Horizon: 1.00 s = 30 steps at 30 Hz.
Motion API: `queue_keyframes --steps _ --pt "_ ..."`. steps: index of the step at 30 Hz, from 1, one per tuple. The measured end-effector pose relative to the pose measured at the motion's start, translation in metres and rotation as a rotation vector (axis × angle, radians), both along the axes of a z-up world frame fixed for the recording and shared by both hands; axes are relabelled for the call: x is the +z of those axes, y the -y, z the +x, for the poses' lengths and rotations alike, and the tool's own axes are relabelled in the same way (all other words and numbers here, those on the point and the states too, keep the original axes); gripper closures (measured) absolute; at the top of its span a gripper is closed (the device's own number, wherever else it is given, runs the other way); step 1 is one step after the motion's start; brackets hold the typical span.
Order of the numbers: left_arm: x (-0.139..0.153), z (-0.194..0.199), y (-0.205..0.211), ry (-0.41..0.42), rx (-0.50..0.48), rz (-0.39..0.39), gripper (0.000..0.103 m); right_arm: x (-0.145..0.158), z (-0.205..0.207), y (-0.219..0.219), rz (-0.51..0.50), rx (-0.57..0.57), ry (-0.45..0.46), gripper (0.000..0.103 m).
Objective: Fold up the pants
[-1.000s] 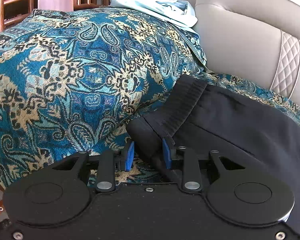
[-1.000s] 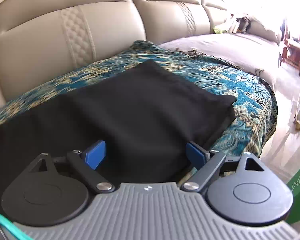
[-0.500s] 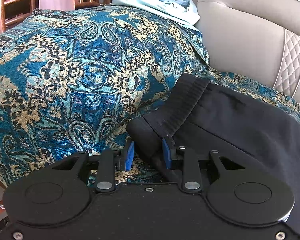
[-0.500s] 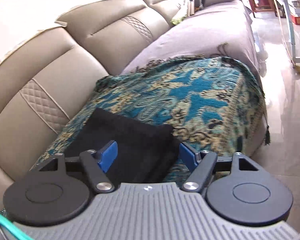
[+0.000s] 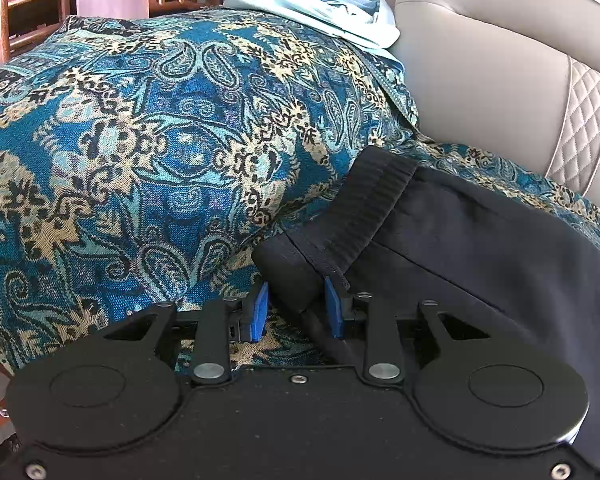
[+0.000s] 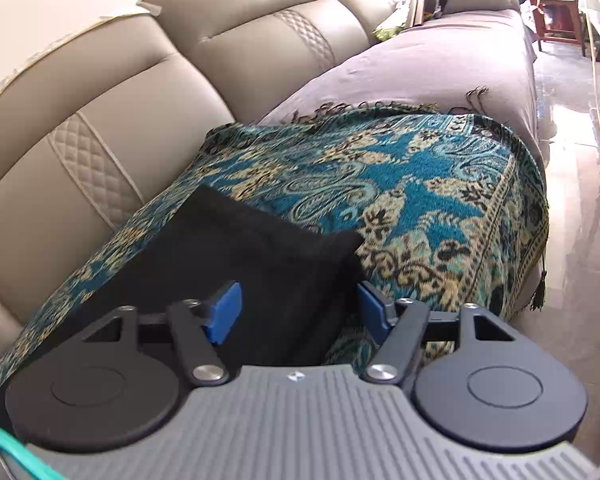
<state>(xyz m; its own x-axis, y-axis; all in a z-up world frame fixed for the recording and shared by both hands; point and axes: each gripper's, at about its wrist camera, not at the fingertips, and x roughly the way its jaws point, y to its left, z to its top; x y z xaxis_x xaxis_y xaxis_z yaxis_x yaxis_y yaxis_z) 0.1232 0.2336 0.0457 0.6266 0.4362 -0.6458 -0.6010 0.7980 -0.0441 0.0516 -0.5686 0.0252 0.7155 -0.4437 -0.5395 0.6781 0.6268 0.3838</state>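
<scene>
Black pants (image 5: 480,240) lie flat on a blue paisley throw over the sofa seat. The ribbed waistband (image 5: 372,208) is at the left end. My left gripper (image 5: 296,312) has its blue pads partly closed around the folded front corner of the waistband. In the right wrist view the leg end of the pants (image 6: 268,256) lies on the throw. My right gripper (image 6: 300,312) is open, with its blue pads on either side of the front corner of the leg end and not touching it.
The paisley throw (image 6: 400,184) covers the seat and a raised armrest (image 5: 160,128). Beige leather backrest (image 6: 100,128) runs behind. Light blue clothes (image 5: 320,4) lie on the armrest top. Wooden furniture (image 5: 4,12) stands far left. Tiled floor (image 6: 572,240) lies to the right.
The right gripper has swung right along the pants to the leg end, with its jaws still open. The left gripper has stayed on the waistband corner.
</scene>
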Motion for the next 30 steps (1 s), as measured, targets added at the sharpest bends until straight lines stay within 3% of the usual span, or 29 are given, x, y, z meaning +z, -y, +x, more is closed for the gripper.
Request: queue_keyframes --steps 5,9,13,17,22,27,30 --pt "-0.001 -0.002 0.001 0.008 -0.005 0.006 0.073 0.003 0.004 0.000 -0.032 -0.031 -0.063 0.084" --pt "-0.001 -0.004 0.004 0.009 -0.027 0.027 0.073 0.009 0.009 -0.003 0.020 -0.054 -0.080 0.092" --pt "-0.002 -0.008 0.003 0.023 -0.069 0.039 0.073 0.035 0.041 -0.038 -0.041 0.004 -0.137 0.092" --pt "-0.004 -0.016 -0.005 0.062 -0.096 0.014 0.070 0.069 0.104 -0.125 -0.155 0.206 -0.158 0.092" --pt "-0.004 -0.020 -0.020 0.090 -0.085 -0.099 0.067 0.068 0.158 -0.303 -0.260 0.621 -0.166 0.092" --pt "-0.006 -0.026 -0.035 0.113 -0.094 -0.180 0.063 0.027 0.119 -0.458 -0.309 1.020 -0.172 0.091" --pt "-0.006 -0.027 -0.039 0.118 -0.104 -0.195 0.063 0.014 0.082 -0.506 -0.476 1.084 -0.151 0.088"
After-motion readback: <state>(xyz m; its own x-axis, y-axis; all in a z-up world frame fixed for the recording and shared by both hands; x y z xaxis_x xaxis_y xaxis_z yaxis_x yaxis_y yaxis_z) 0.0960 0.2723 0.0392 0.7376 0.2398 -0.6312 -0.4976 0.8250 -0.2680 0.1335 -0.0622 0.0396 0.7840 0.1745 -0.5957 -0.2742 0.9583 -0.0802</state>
